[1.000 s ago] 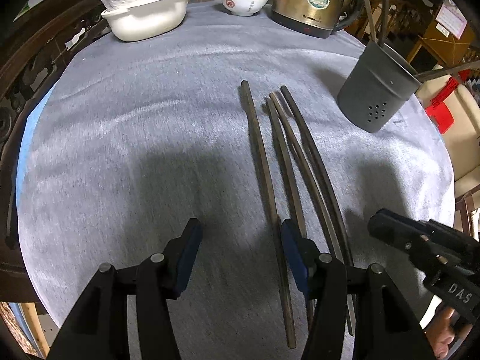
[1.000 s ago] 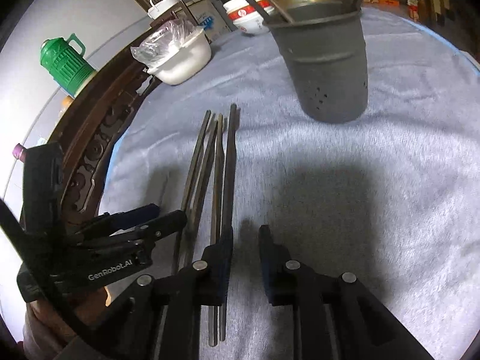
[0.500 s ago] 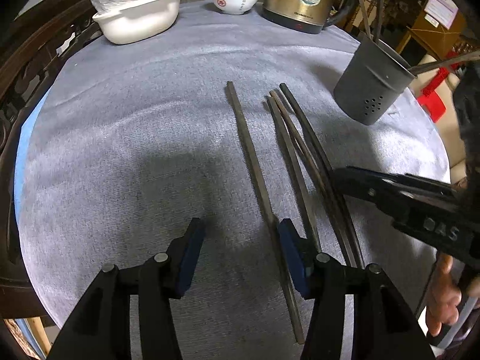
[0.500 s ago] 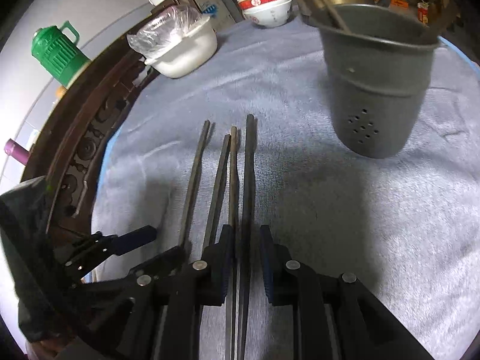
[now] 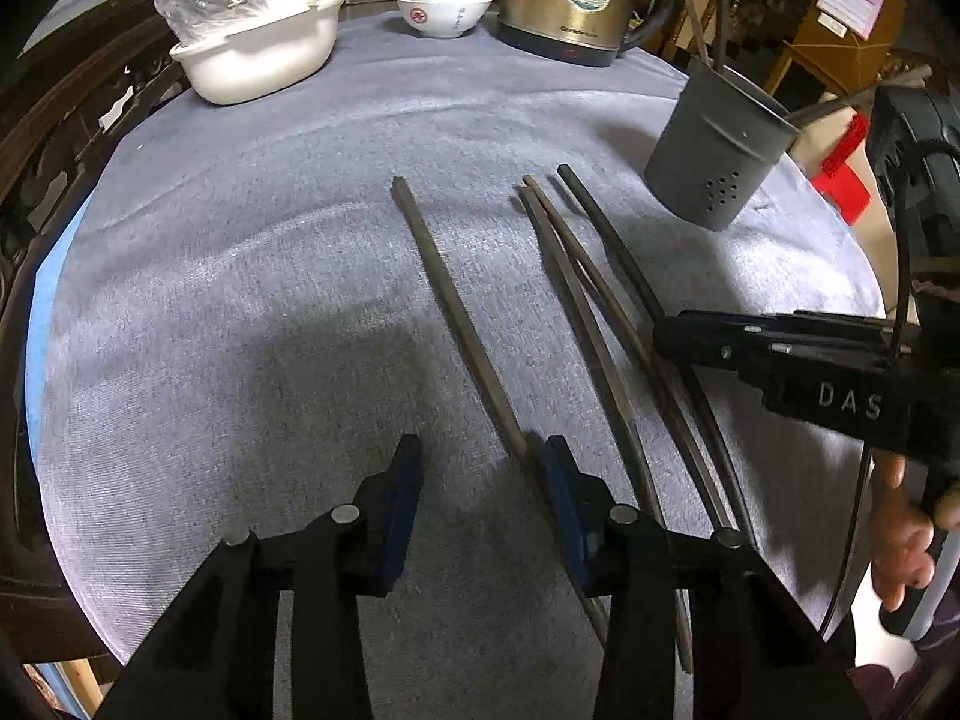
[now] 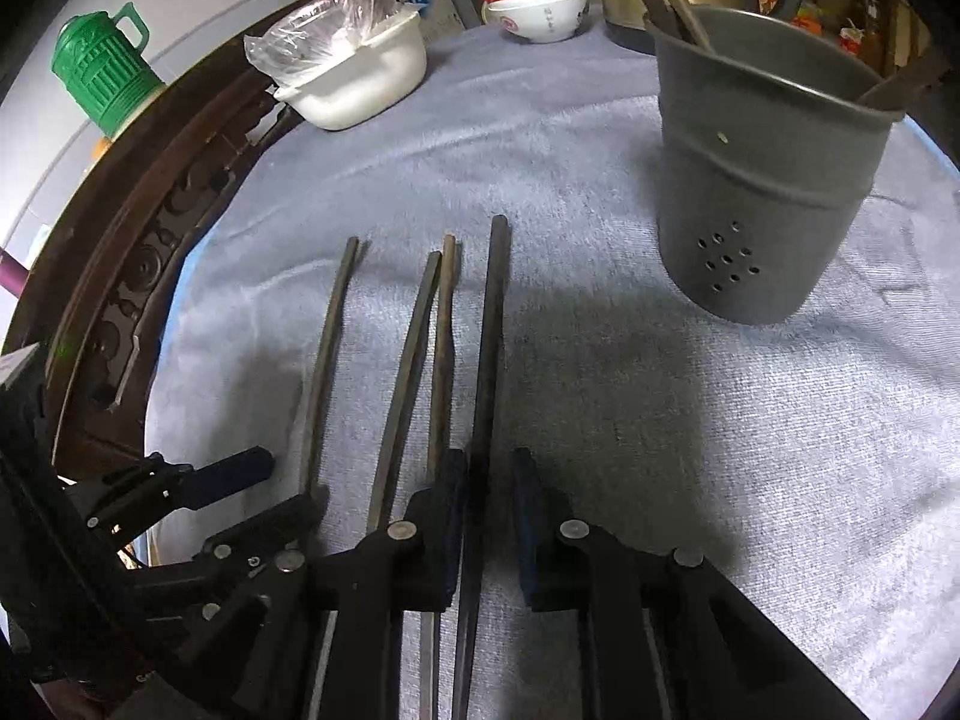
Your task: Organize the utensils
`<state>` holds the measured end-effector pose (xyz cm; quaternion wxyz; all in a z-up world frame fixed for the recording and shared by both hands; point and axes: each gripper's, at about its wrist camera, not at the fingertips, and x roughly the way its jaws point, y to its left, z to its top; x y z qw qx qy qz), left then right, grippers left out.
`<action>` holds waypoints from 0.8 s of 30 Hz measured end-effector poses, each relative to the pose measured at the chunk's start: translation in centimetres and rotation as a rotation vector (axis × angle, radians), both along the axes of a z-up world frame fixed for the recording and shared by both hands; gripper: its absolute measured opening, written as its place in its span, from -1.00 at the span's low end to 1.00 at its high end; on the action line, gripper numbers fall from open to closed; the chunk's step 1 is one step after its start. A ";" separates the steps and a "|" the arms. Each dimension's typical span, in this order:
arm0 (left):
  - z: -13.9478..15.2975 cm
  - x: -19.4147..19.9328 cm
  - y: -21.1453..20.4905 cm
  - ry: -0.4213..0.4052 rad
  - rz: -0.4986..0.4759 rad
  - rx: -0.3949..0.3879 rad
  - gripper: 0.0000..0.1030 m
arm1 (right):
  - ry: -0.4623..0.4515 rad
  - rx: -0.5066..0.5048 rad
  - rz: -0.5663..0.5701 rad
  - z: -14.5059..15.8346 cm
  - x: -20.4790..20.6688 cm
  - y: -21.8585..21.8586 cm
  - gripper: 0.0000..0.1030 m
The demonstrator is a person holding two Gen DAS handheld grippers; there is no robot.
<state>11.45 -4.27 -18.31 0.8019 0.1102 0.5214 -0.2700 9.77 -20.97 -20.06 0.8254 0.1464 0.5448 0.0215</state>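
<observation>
Several dark chopsticks lie side by side on the grey cloth. My left gripper (image 5: pixel 480 480) is open low over the cloth; the leftmost chopstick (image 5: pixel 456 312) runs along the inner side of its right finger. My right gripper (image 6: pixel 487 492) is open, its jaws either side of the rightmost chopstick (image 6: pixel 491 348), which lies between them on the cloth; it also shows in the left wrist view (image 5: pixel 708 336). The grey perforated utensil holder (image 6: pixel 762 192) stands ahead to the right with utensils in it, and shows in the left wrist view (image 5: pixel 717 150).
At the back stand a white dish with a plastic bag (image 5: pixel 258 54), stacked bowls (image 5: pixel 444 0) and a brass kettle (image 5: pixel 570 0). A dark carved wooden rim (image 6: pixel 138 252) edges the table on the left; a green jug (image 6: pixel 102 72) stands beyond it.
The right gripper has moved left over the chopsticks and lowered around the rightmost one. The left gripper has shifted so the leftmost chopstick lies by its right finger.
</observation>
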 end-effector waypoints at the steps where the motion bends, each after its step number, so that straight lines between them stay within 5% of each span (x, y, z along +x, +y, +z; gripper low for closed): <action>1: 0.0 -0.2 0.0 -0.006 -0.009 0.007 -0.19 | 0.003 0.003 -0.003 0.0 -0.1 0.0 -0.70; 16: 0.0 1.4 0.1 0.062 0.010 -0.058 -0.19 | 0.025 -0.019 -0.008 0.0 0.0 0.4 -0.72; 20: -0.1 2.3 0.2 0.067 0.029 -0.066 -0.79 | 0.032 -0.017 -0.013 0.0 -0.3 -0.1 -0.81; 24: -0.1 1.8 0.3 0.084 -0.024 -0.085 -0.78 | 0.049 -0.011 -0.019 0.0 -1.2 -0.8 -0.82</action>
